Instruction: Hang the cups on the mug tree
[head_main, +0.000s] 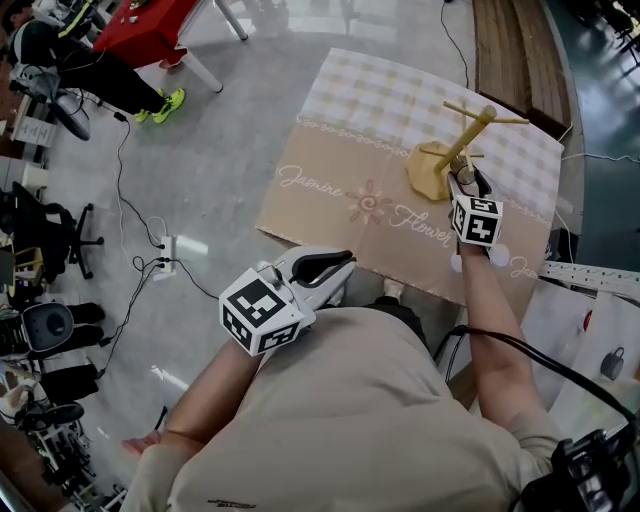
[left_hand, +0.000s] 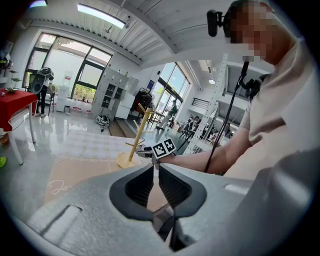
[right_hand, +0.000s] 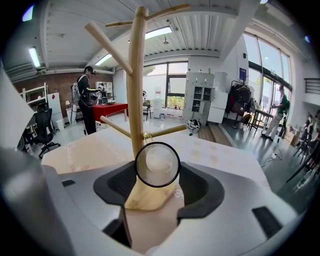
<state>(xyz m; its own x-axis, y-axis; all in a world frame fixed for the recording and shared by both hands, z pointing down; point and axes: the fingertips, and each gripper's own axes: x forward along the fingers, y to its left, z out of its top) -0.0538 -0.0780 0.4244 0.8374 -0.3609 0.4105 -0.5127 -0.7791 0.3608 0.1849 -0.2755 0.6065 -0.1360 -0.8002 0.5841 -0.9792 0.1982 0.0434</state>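
A wooden mug tree (head_main: 462, 142) with bare pegs stands on the patterned mat (head_main: 380, 150) at the table's right side. My right gripper (head_main: 463, 180) is shut on a clear glass cup (right_hand: 157, 165), held right against the tree's trunk (right_hand: 135, 85) just above its base. The cup's small handle sits by a low peg (right_hand: 167, 131); I cannot tell whether it is hooked on. My left gripper (head_main: 335, 268) hangs shut and empty over the table's near edge, away from the tree. From the left gripper view the tree (left_hand: 137, 135) and the right gripper (left_hand: 145, 151) show ahead.
A wooden bench (head_main: 515, 60) lies beyond the table at the right. On the floor to the left are a power strip with cables (head_main: 165, 255), office chairs (head_main: 50, 235) and a red table (head_main: 150, 25) with a seated person.
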